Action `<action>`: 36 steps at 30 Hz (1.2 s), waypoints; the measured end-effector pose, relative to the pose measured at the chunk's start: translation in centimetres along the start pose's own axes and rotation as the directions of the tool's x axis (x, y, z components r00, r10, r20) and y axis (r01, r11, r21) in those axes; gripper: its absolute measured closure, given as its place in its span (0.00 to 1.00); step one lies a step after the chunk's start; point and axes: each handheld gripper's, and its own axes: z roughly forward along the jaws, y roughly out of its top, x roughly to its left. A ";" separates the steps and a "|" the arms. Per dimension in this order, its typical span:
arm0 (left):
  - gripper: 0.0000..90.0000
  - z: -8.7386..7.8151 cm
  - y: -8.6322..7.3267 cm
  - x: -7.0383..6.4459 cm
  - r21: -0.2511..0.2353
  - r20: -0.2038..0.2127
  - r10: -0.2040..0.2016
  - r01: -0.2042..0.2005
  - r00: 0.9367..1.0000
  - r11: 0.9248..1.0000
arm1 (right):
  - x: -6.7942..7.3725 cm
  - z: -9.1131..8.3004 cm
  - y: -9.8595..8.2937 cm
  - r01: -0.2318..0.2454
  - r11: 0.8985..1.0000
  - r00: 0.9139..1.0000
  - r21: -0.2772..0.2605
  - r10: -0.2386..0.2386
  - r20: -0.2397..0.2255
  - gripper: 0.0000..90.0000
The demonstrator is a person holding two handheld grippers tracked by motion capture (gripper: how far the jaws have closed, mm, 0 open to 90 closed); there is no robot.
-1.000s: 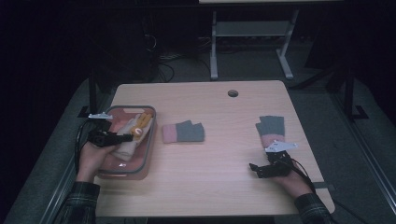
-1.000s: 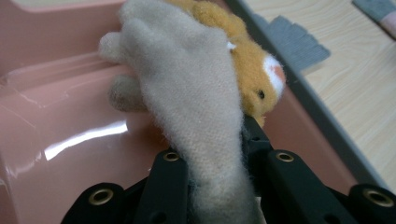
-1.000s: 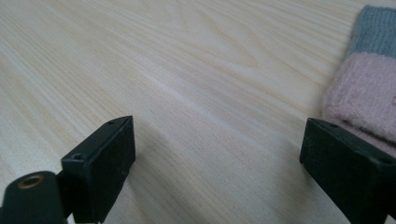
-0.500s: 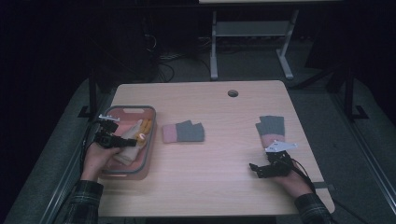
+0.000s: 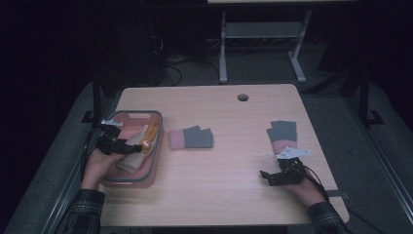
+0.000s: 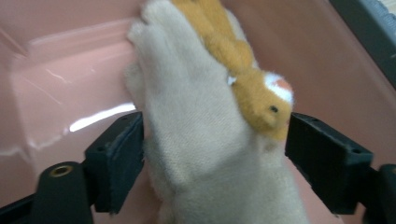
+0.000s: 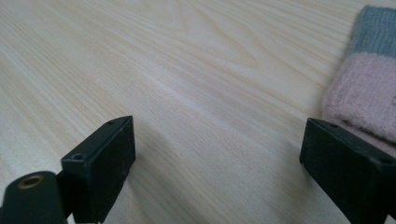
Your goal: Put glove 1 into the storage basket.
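A: Item one, the container?
B: Pink tray (image 5: 154, 146) at the left edge of the table (image 5: 229, 195). Contents: one beige glove (image 6: 201, 140) with an orange plush piece (image 6: 243, 70) lying along it; the plush has a white-and-orange patch and a small dark dot.

A: Left tongs (image 5: 132, 147)?
B: Over the tray, jaws spread to either side of the beige glove. The left jaw touches or nearly touches the fabric; the right jaw sits just beside the plush. Not clenched.

A: Right tongs (image 5: 267, 176)?
B: Low over bare wood near the table's front right, jaws wide apart, nothing between them.

A: Other goods on the table?
B: One pink-and-grey glove (image 5: 191, 138) mid-table, just right of the tray. A second pink-and-grey glove (image 5: 282, 136) lies beyond the right tongs, near them; its pink cuff edges into the right gripper view.
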 end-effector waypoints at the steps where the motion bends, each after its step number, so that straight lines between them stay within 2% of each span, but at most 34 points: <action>1: 0.20 -0.3 0.0 0.0 -0.010 0.001 0.001 -0.001 1.000 1.000 | 0.0 0.0 0.0 0.000 1.000 1.000 0.000 0.000 0.000 0.11; 8: 0.19 -1.8 0.5 -0.6 -0.053 0.002 0.019 -0.018 1.000 0.998 | 0.0 0.0 0.0 0.000 1.000 1.000 0.000 0.000 0.000 0.11; 11: 0.19 -2.2 0.8 -1.2 -0.064 0.017 0.038 -0.037 0.999 0.997 | 0.0 0.0 0.0 0.000 1.000 1.000 0.000 0.000 0.000 0.11; 14: 0.19 -2.4 1.1 -2.1 -0.085 0.050 0.051 -0.047 0.997 0.995 | 0.0 0.0 0.0 0.000 1.000 1.000 0.000 0.000 0.000 0.11; 20: 0.19 -2.2 1.9 -4.3 -0.094 0.087 0.099 -0.091 0.991 0.991 | 0.0 0.0 0.0 0.000 1.000 1.000 0.000 0.000 0.000 0.11; 26: 0.18 -1.8 2.3 -6.8 -0.113 0.148 0.131 -0.115 0.980 0.987 | 0.0 0.0 0.0 0.000 1.000 1.000 0.000 0.000 0.000 0.11; 28: 0.17 -1.6 2.4 -7.7 -0.112 0.168 0.152 -0.135 0.974 0.984 | 0.0 0.0 0.0 -0.002 1.000 1.000 0.000 0.002 -0.001 0.11; 32: 0.16 -1.0 2.6 -9.5 -0.115 0.207 0.169 -0.148 0.964 0.982 | 0.0 0.0 0.0 -0.001 1.000 1.000 -0.001 0.001 0.000 0.11; 36: 0.14 -0.3 2.5 -11.3 -0.115 0.221 0.193 -0.171 0.956 0.979 | 0.0 0.0 0.0 -0.002 1.000 1.000 0.000 0.002 0.000 0.11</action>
